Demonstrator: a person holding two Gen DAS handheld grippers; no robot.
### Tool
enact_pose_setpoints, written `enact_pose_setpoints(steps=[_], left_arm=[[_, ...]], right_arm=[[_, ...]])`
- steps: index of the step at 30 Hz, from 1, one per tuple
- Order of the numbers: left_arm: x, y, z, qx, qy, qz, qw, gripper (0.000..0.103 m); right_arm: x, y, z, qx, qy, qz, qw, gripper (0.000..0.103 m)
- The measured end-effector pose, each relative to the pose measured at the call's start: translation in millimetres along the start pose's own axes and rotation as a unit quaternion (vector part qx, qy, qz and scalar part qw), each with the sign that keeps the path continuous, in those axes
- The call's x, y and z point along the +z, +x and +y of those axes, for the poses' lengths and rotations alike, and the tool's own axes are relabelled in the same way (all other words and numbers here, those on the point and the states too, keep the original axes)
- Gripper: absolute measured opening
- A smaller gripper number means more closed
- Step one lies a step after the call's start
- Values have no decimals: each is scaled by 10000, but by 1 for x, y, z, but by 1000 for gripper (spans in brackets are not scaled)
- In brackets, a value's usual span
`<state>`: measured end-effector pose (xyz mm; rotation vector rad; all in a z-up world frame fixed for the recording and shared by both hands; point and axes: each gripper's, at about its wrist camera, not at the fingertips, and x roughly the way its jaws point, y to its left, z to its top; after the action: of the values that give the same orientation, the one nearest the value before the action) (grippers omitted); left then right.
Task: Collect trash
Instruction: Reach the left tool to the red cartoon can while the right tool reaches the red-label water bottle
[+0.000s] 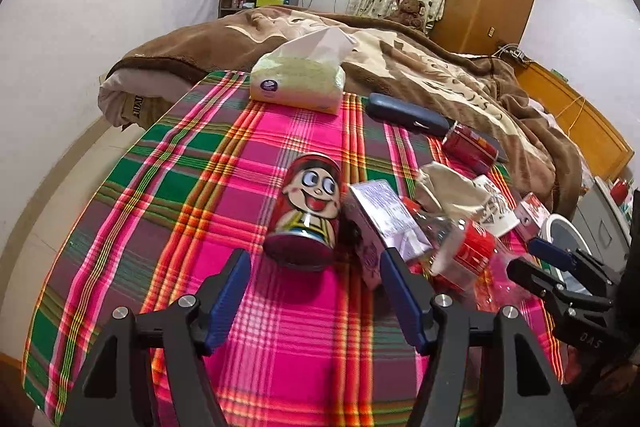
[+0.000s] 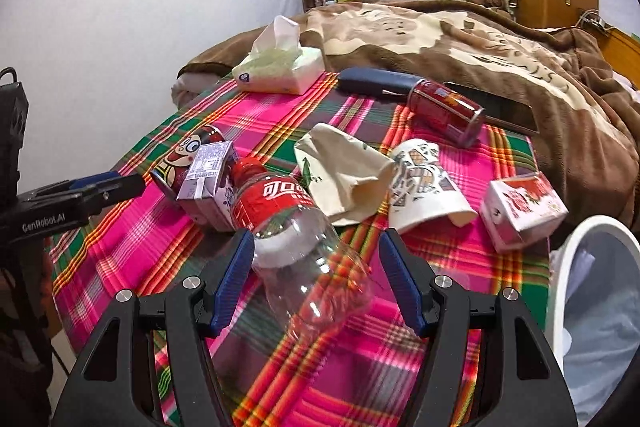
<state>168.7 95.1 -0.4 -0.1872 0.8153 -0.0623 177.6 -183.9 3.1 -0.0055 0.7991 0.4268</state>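
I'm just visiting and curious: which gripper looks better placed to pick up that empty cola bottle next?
Probably the right gripper. It is open, with the clear cola bottle lying between its fingers and the white bin beside it. The open left gripper faces the cartoon can instead.

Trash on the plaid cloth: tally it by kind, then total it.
Cans: 2, cartoon can and red can
Plastic bottles: 1, cola bottle
Drink cartons: 2, purple carton and red-white carton
Paper cups: 2, plain cup and patterned cup
Total: 7
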Motion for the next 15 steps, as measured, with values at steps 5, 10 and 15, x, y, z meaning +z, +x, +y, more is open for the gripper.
enact_pose_setpoints(steps=[5,10,15], left_arm=[[6,12,6,37,37,94,9999,67],[13,27,5,-10,214,232,9995,67],[21,40,6,38,279,310,9991,67]], right_arm=[[3,12,4,35,-117,188,9997,66],[4,19,8,122,-176,330,9992,67],[2,24,16,283,-214,677,9971,67]])
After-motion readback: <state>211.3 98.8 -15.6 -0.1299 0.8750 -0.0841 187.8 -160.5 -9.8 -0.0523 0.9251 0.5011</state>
